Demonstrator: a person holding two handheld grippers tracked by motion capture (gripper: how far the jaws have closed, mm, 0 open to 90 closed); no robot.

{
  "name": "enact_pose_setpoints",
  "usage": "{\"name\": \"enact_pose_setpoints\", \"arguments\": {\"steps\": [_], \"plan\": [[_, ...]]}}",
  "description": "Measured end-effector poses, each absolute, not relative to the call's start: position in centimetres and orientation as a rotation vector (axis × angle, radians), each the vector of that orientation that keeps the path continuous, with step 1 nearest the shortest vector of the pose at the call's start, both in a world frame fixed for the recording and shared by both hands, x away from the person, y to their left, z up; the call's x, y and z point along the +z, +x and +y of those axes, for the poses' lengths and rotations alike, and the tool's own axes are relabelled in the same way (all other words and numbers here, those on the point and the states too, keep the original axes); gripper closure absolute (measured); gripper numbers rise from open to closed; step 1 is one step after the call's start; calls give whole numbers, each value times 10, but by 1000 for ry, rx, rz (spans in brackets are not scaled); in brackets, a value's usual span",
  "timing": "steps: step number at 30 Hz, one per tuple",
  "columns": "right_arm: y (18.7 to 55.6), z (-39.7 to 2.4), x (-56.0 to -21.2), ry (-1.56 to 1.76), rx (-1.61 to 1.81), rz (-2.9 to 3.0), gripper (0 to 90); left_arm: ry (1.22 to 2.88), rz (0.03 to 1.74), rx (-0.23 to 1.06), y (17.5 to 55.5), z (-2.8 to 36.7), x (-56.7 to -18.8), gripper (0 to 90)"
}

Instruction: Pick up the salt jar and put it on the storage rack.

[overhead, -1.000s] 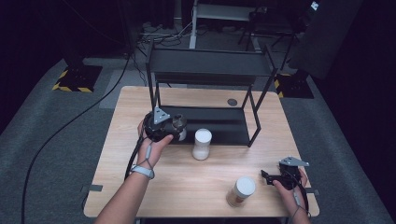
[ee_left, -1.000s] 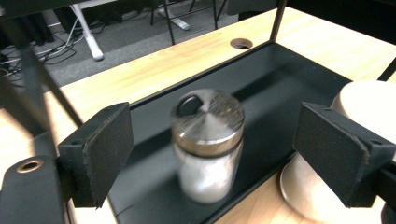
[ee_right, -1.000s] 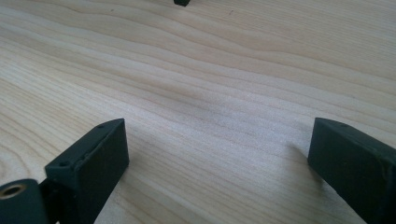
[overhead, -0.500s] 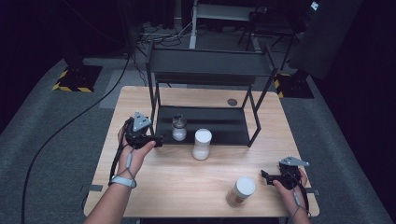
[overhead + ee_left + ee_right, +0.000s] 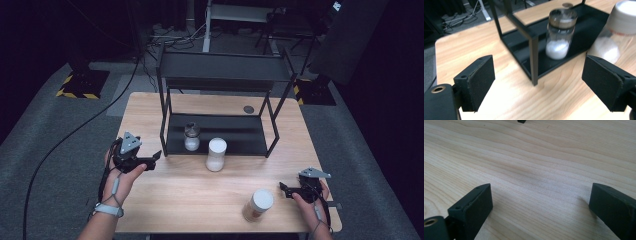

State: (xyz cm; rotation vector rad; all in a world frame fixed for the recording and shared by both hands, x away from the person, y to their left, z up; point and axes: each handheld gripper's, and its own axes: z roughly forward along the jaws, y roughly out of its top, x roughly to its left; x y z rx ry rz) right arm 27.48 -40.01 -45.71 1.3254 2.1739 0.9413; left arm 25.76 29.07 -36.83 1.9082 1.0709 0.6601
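No text, brand, number or sign can be read anywhere in these pictures. The white-capped jar (image 5: 617,32) near the shelf rack's front edge carries a thin reddish band of print in the left gripper view, but it is too blurred to make out. The yellow-and-black striped plates (image 5: 75,92) on the floor bear hazard stripes, no words.

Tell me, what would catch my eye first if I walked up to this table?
Probably the black metal shelf standing at the back of the wooden table, with a small glass jar of white powder on its bottom tier. Just in front stands a white-capped bottle, and another sits near the front edge. A person's hands hold a left gripper and right gripper, both open.
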Motion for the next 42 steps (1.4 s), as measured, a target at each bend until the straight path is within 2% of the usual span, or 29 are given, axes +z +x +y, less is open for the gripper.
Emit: {"name": "enact_pose_setpoints", "arguments": {"steps": [15, 42], "plan": [[275, -400, -457, 1325, 941, 2174, 49, 1921, 1134, 619, 237, 319, -399, 103], [275, -399, -457, 1330, 940, 2169, 48, 1956, 1232, 564, 219, 340, -448, 103]]}}
